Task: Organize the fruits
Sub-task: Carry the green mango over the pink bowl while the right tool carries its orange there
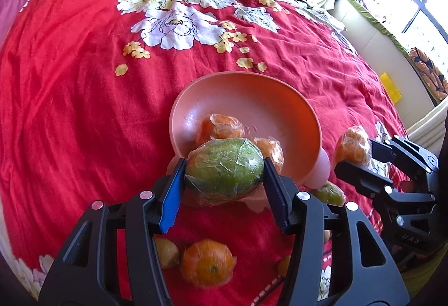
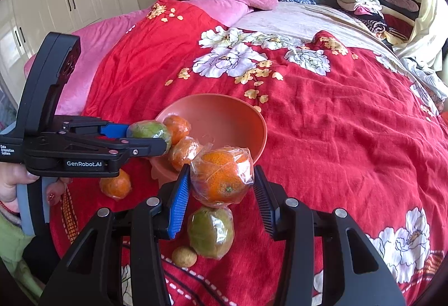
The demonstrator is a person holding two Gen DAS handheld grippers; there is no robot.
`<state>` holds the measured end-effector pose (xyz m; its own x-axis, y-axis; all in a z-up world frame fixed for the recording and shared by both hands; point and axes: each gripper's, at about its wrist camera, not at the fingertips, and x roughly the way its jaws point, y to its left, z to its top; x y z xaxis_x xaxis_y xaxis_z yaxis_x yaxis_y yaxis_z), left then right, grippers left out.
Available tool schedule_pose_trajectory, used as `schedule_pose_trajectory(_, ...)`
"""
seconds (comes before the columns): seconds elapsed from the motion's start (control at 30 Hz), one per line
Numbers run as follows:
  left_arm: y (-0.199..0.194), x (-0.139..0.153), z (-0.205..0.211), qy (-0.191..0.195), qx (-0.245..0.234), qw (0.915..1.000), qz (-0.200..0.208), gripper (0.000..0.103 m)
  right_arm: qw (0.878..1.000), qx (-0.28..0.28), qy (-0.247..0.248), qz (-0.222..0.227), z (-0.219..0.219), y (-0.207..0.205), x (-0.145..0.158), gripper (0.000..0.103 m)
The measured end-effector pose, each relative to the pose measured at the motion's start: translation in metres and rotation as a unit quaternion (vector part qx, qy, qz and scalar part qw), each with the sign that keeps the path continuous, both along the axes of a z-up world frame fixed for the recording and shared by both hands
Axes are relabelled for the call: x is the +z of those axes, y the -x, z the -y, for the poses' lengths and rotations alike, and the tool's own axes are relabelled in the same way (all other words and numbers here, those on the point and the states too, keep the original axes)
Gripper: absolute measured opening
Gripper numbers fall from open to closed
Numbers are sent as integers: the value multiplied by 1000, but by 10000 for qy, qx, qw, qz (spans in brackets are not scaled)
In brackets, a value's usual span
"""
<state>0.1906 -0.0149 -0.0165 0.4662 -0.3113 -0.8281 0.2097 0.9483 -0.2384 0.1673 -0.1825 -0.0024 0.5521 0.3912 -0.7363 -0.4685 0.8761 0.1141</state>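
Bowl: pink bowl (image 2: 238, 121) on the red bedspread (image 2: 350, 138) — two wrapped oranges (image 2: 183, 152) already inside.
Left tongs (image 1: 224, 170): you hold the wrapped green fruit (image 1: 225, 170) at the bowl's near rim.
Right tongs (image 2: 221, 182): clamped on a wrapped orange (image 2: 221, 180), just right of the bowl.
Left to do: loose orange (image 1: 207, 262), green fruit (image 2: 211, 234) and small yellow fruit (image 2: 184, 256) lie near you.
Obstruction: your two tongs crowd one rim — judged tight.

Red bedspread (image 2: 350, 138) with white flowers, salmon-pink bowl (image 2: 238, 115), green fruit (image 1: 224, 166).
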Motion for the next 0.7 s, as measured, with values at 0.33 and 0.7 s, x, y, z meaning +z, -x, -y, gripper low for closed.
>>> schedule_pose_trajectory(0.33, -18, -2, 0, -43, 12, 10000, 22, 46, 9998, 142, 92, -44, -9, -14, -8, 43)
schedule_pose_trajectory(0.7, -28, -9, 5, -58, -43, 10000, -51, 46, 9991, 321, 244, -105, -23, -25, -20, 43)
